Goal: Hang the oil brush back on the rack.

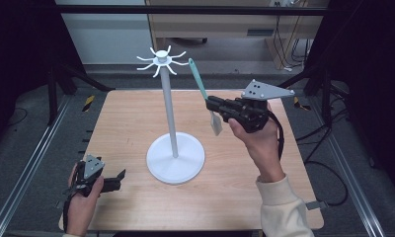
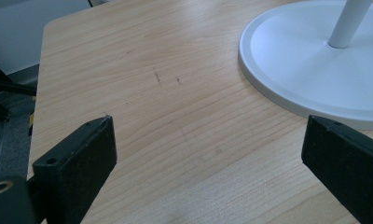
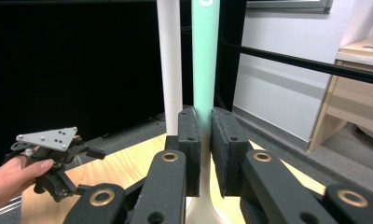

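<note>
A white hook stand (image 1: 175, 158) with a round base and a tall pole (image 3: 169, 65) stands mid-table; its top ring of hooks (image 1: 161, 60) is bare. My right gripper (image 1: 210, 104) is shut on a teal-handled spatula (image 1: 199, 81), held upright and raised right of the pole, its pale blade (image 1: 216, 124) hanging below the jaws. In the right gripper view the teal handle (image 3: 205, 56) rises between the shut jaws. My left gripper (image 1: 120, 176) rests open at the table's front left, with bare wood between its jaws (image 2: 208, 158) and the stand's base (image 2: 287, 65) just ahead.
The wooden table (image 1: 126, 118) is framed by metal rails and dark stand legs. A wooden desk (image 1: 220, 22) and cables lie beyond the far edge. The left hand and its gripper (image 3: 54, 158) appear low in the right gripper view.
</note>
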The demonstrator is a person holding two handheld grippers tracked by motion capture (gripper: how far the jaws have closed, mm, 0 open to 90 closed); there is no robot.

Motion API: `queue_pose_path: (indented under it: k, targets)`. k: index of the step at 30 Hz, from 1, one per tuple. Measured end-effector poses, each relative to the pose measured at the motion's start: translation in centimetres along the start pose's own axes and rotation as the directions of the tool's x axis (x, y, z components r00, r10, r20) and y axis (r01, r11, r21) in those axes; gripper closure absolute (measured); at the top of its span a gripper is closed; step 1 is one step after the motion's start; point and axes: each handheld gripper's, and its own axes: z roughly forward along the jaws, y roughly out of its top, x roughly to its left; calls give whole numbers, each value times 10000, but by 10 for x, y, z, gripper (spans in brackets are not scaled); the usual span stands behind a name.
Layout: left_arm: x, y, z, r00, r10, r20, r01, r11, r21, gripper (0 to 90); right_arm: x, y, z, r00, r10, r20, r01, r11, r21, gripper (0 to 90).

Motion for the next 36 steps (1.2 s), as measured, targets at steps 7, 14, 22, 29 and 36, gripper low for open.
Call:
queue_pose_path:
  k: [7,14,22,29,36]
  targets:
    - [0,0,0,10000,14,6,-14,10000,30,28,1,0,3,9999,25,-132,-23,9999,157,825]
    - [-1,0,0,10000,47,19,-47,10000,68,28,0,0,7,9998,51,-203,-48,9999,165,825]
    - [-2,0,1,10000,78,17,-78,9999,95,28,2,1,14,9996,43,-278,-37,9998,215,825]
    - [-2,-1,1,10000,86,33,-86,9999,104,28,3,0,25,9993,81,-373,-69,9994,325,825]
    - [-3,0,2,9999,147,82,-149,9998,161,28,4,-2,32,9995,65,-298,-54,9994,345,824]
